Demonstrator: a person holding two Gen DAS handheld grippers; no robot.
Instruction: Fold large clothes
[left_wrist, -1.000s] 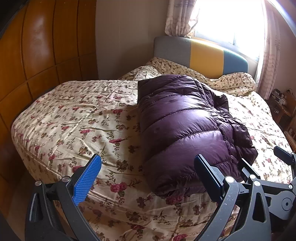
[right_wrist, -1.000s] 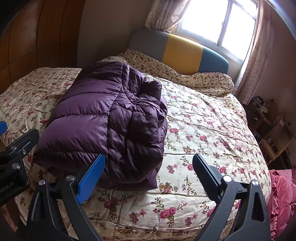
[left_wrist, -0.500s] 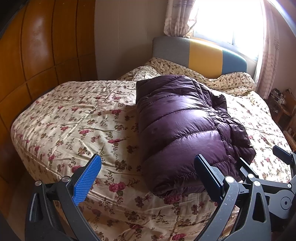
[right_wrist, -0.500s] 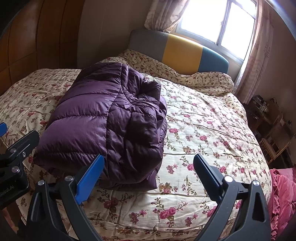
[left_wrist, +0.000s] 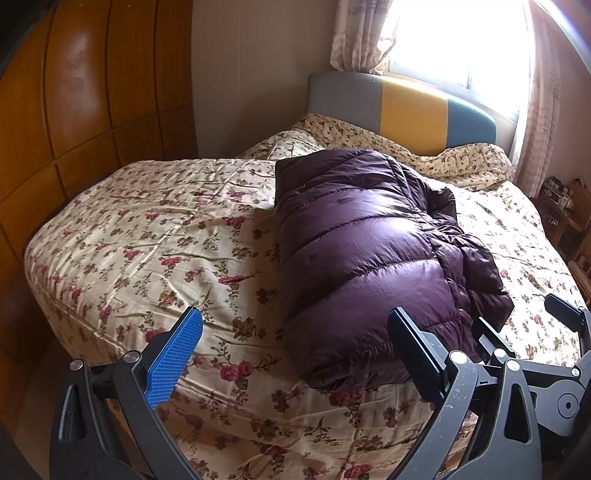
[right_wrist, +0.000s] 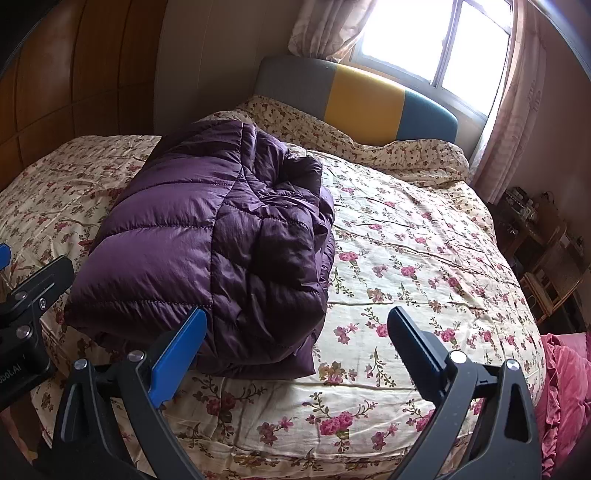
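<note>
Purple puffer jacket sits folded near the bed's foot edge, left gripper and right gripper both spread wide, holding nothing.

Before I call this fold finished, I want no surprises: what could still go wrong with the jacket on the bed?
The purple jacket is puffy, and both tongs, left and right, are open and off it, so the bundle may spring open. Its right side looks bunched, with loose layers that could slide out. It lies near the foot edge of the floral bedspread, so a nudge might tip it off.
</note>
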